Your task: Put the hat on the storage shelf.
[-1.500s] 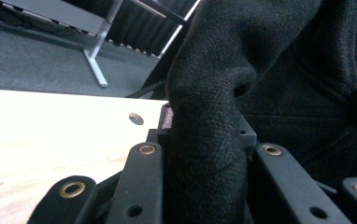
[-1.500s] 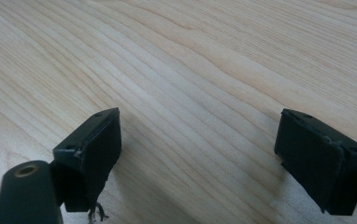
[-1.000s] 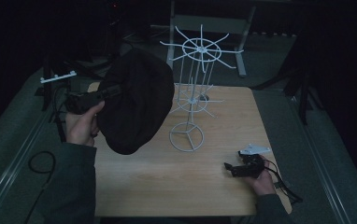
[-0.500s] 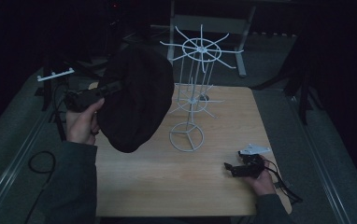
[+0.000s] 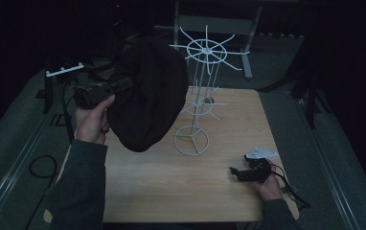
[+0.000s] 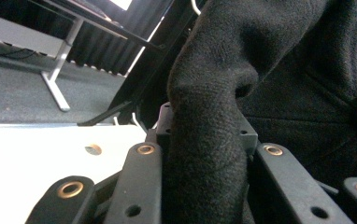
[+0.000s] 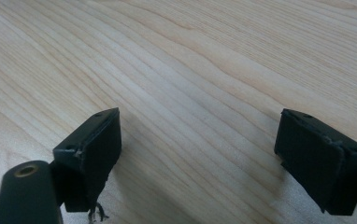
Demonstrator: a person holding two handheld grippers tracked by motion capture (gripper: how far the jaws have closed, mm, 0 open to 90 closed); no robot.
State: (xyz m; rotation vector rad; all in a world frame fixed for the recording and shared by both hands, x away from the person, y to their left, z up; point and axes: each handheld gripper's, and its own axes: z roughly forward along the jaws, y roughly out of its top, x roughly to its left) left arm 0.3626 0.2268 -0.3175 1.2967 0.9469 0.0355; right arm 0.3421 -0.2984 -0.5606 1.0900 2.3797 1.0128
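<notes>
A black knit hat (image 5: pixel 147 96) hangs in the air over the table's left side, pinched at its edge by my left gripper (image 5: pixel 119 86). In the left gripper view a fold of the hat (image 6: pixel 204 140) is clamped between the black jaws. A white wire stand (image 5: pixel 198 103) with spoked arms at two levels rises from a round base at the table's middle, just right of the hat. My right gripper (image 5: pixel 238 173) rests low at the table's front right, jaws wide apart over bare wood (image 7: pixel 200 107), nothing between them.
The wooden table (image 5: pixel 171 191) stands on dark carpet. A grey table frame (image 5: pixel 248 48) sits behind it. A white rail (image 5: pixel 63 71) and dark gear lie at the far left. A cable (image 5: pixel 40 167) loops on the floor at left.
The left hand has lifted the hat slightly and carried it a little toward the stand's top. The right gripper has stayed put.
</notes>
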